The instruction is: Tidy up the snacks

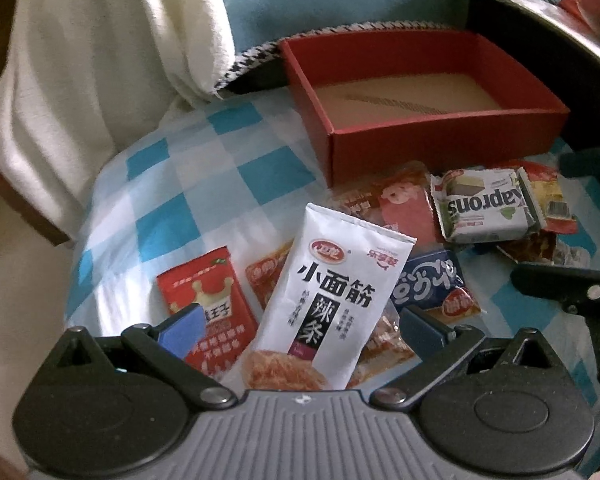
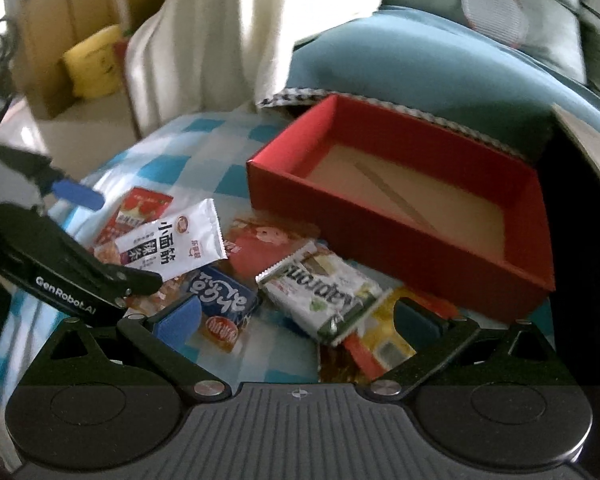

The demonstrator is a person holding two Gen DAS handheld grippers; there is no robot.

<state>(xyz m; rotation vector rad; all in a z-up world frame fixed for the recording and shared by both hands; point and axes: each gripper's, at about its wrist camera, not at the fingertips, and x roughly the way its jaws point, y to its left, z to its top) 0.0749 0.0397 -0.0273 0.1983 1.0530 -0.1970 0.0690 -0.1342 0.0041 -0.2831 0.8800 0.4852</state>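
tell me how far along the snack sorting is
Nothing is packed yet: the red box shows only its bare cardboard floor. In hand: the open left gripper straddles the white spicy-strip packet, and the open right gripper hovers by the green wafer pack. Left: every packet on the checked cloth.

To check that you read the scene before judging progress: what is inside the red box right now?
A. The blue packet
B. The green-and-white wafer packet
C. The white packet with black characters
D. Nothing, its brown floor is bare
D: the red box shows only its bare brown floor, while the snack packets lie on the checked cloth in front of it.
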